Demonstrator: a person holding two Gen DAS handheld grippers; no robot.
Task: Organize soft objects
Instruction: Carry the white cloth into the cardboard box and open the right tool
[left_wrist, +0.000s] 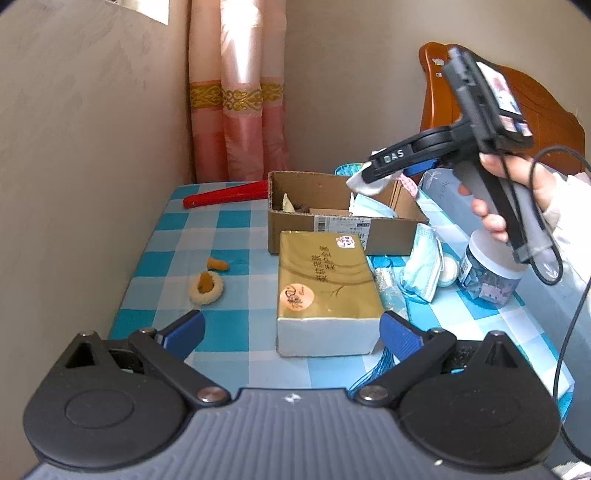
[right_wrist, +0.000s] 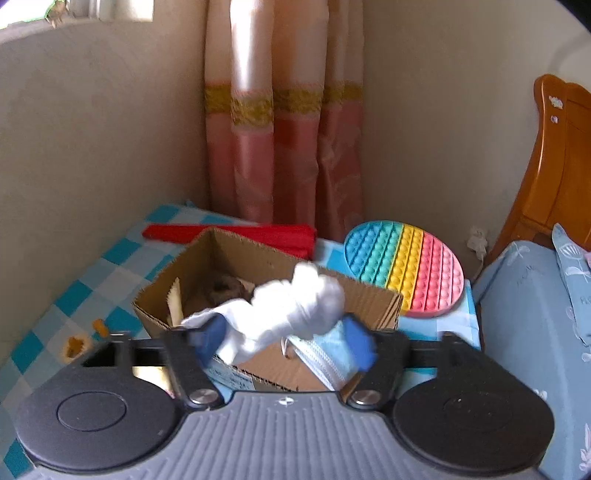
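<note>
Above an open cardboard box (right_wrist: 266, 291) on a blue checked tablecloth (left_wrist: 236, 229), the right gripper (right_wrist: 284, 341), jaws spread, has a white sock (right_wrist: 291, 306) lying loosely between them, while the left gripper (left_wrist: 291, 330) hovers open and empty.

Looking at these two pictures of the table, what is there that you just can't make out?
- Contents of the cardboard box: left wrist view, its near wall hides the bottom; right wrist view, the white cloth covers much of it.
- White cloth: right wrist view, blurred, so what it is stays unclear.
- Writing on the gold pack: left wrist view, too small.
- Jar: left wrist view, partly behind the hand.
</note>
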